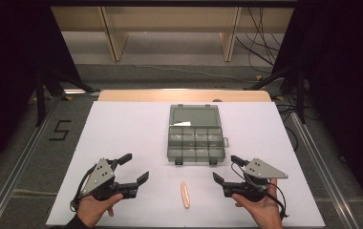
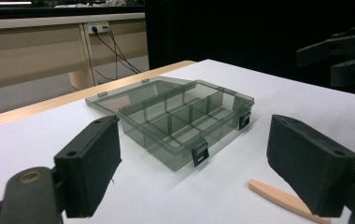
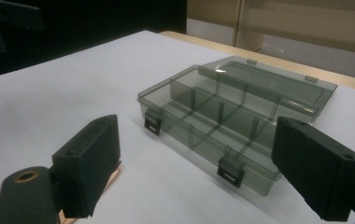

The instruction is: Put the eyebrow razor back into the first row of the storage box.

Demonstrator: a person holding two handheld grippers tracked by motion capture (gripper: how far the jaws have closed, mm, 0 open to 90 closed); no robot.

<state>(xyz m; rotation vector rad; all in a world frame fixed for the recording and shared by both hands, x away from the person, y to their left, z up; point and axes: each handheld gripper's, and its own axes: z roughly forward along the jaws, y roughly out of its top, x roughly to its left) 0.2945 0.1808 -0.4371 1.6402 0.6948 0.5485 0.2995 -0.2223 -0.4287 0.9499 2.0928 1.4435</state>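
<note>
Looking down from the high view, a pale wooden stick lies on the white surface between the left gripper and right gripper, near an open compartment box. It seems light, stiff and thin; pinch mid-length.

Left gripper view: jaws wide apart, empty, stick just ahead.

Right gripper view: jaws wide, empty, hand held low and level.
</note>
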